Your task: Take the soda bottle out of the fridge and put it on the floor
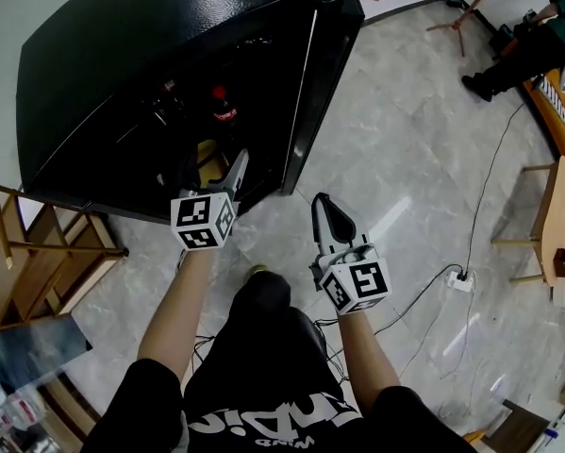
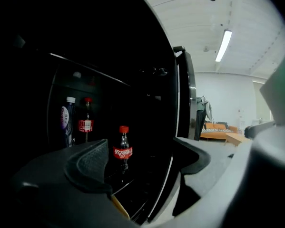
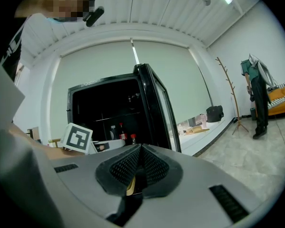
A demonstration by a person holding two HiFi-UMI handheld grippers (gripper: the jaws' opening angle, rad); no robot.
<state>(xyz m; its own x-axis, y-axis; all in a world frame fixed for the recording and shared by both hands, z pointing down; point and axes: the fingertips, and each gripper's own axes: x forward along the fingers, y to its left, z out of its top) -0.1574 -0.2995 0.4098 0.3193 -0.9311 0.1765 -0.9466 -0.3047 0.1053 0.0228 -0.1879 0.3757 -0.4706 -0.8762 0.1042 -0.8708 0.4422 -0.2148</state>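
A black fridge (image 1: 159,36) stands open in front of me. On its shelf stands a soda bottle (image 1: 224,105) with a red cap and red label, also seen in the left gripper view (image 2: 122,147), upright near the front. Behind it are another red-capped bottle (image 2: 86,120) and a purple-labelled bottle (image 2: 66,119). My left gripper (image 1: 216,170) points into the fridge opening, open with nothing between its fingers (image 2: 92,161); the soda bottle is well ahead of them. My right gripper (image 1: 323,204) hangs over the floor to the right, shut and empty (image 3: 141,152).
The fridge door (image 1: 324,74) stands open to the right of the opening. A wooden shelf unit (image 1: 37,253) is at the left. A power strip (image 1: 459,279) with a cable lies on the tiled floor; a wooden table (image 1: 556,215) and a person (image 1: 518,55) are at the far right.
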